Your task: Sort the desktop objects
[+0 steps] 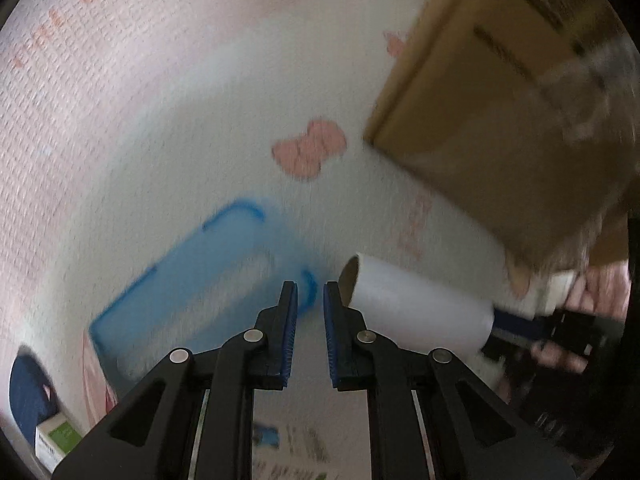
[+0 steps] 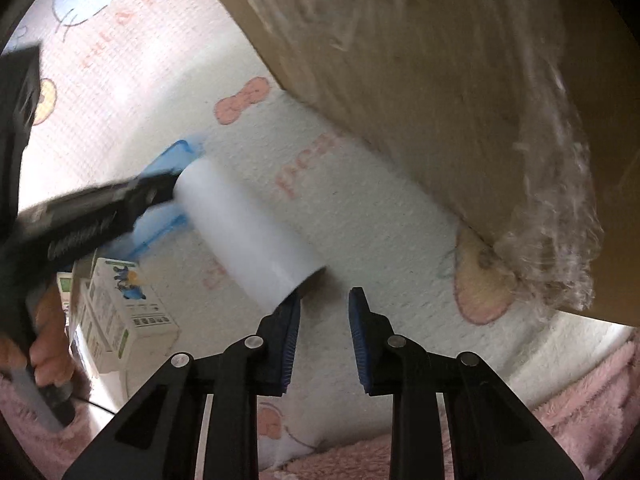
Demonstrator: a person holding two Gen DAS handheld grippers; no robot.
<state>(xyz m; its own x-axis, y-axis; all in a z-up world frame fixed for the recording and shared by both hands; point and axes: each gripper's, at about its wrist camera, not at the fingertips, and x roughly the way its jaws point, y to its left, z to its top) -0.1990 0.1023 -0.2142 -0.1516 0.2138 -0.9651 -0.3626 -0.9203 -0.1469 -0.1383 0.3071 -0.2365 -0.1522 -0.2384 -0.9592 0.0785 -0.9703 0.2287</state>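
The white roll [image 1: 420, 308] lies on the mat [image 1: 200, 100], at 3 o'clock of the left gripper [image 1: 311, 292] and 10 o'clock of the right gripper [image 2: 325, 300], whose jaws, narrowed to slim empty gaps, probably brace its ends.

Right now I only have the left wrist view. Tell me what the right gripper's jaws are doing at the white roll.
Observer: The right gripper shows a narrow gap with nothing in it. The finger on the picture's left overlaps the near end of the white roll. I cannot confirm contact.
Operator: Now describe what hangs on the cardboard box.
Observer: Crumpled clear plastic film drapes down the box's side as far as its lower corner.
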